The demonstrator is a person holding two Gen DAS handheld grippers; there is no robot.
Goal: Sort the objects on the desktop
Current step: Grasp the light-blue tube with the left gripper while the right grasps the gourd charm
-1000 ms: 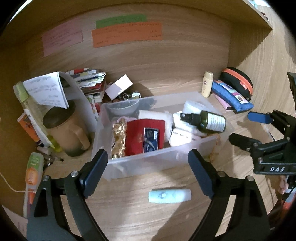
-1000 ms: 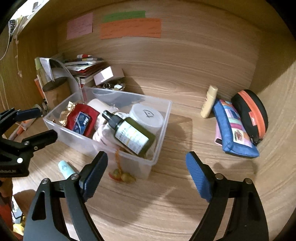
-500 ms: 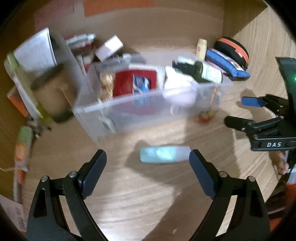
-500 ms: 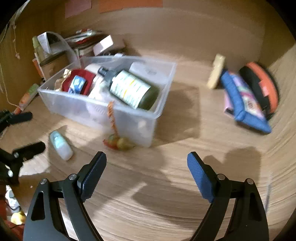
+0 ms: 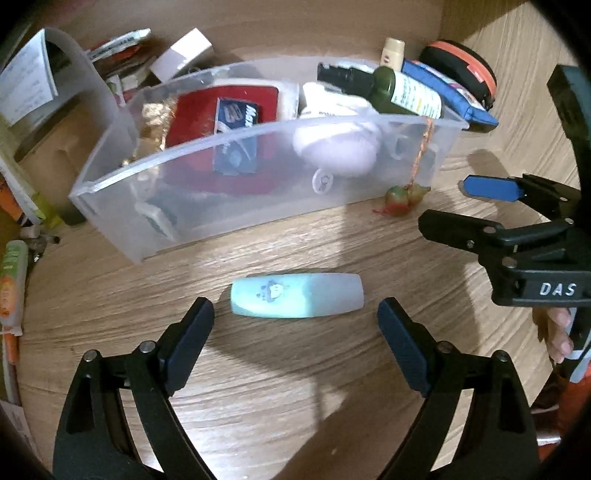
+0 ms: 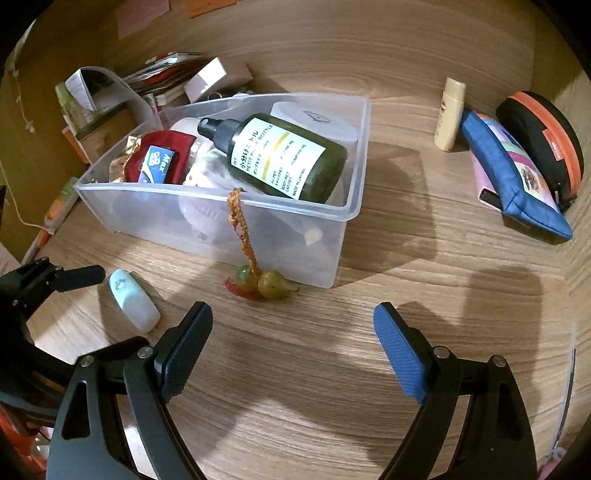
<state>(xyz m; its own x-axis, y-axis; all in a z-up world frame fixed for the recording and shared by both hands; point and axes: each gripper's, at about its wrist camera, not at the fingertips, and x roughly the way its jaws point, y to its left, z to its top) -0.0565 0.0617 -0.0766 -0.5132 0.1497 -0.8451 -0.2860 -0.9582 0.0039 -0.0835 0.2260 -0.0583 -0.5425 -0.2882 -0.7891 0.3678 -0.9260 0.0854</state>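
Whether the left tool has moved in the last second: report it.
Yes. The left tool has come down toward the pale blue tube, which looms larger between its fingertips while the clear bin sits higher in view.

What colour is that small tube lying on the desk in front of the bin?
Pale mint-blue tube with a whitish cap end; clearest in the left wrist view.

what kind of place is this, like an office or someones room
Most likely a home desk set in a wooden alcove. Sticky notes are on the back panel, pencil cases lean by the side wall, and a clear bin holds toiletries such as a spray bottle.
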